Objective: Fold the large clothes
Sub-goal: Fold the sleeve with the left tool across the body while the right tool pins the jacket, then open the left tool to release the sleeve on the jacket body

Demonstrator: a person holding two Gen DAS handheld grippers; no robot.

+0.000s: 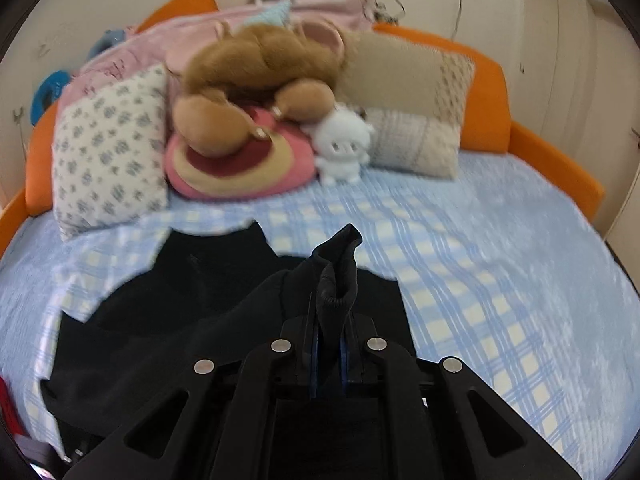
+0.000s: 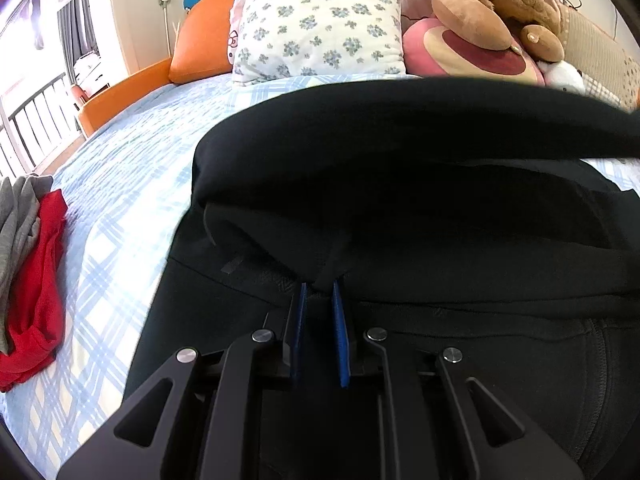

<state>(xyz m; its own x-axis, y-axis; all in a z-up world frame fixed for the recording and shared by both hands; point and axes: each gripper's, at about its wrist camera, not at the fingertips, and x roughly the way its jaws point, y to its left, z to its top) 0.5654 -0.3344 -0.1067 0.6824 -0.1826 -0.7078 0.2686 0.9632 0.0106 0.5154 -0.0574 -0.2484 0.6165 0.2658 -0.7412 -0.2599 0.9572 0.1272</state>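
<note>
Item: black garment, large, dark knit or fleece; lies spread over the blue checked bed sheet, partly lifted at two points.

Left hand-held gripper: jaws nearly closed on a bunched fold with a ribbed edge, probably a cuff or hem, which stands up above the fingers. Grip looks deep.

Right hand-held gripper: blue pads stand a little apart, with a small pinch of black cloth caught only at their tips. A raised band of the garment arches across the view beyond it.

Surroundings: floral pillow, brown plush toy and white plush toy at the head of the bed; red garment and grey garment heaped at the bed's edge.

Risks, as judged:
- Right grip is shallow; any pull sideways may slip the cloth out, dropping that side and skewing the fold.
- Bunched cloth in the left grip may hide extra layers, so the fold could carry a twist or crease.
- Uneven lift between the two sides may drag the lower part across the sheet and rumple it.
- Left view is blurred; edge alignment cannot be confirmed.
</note>
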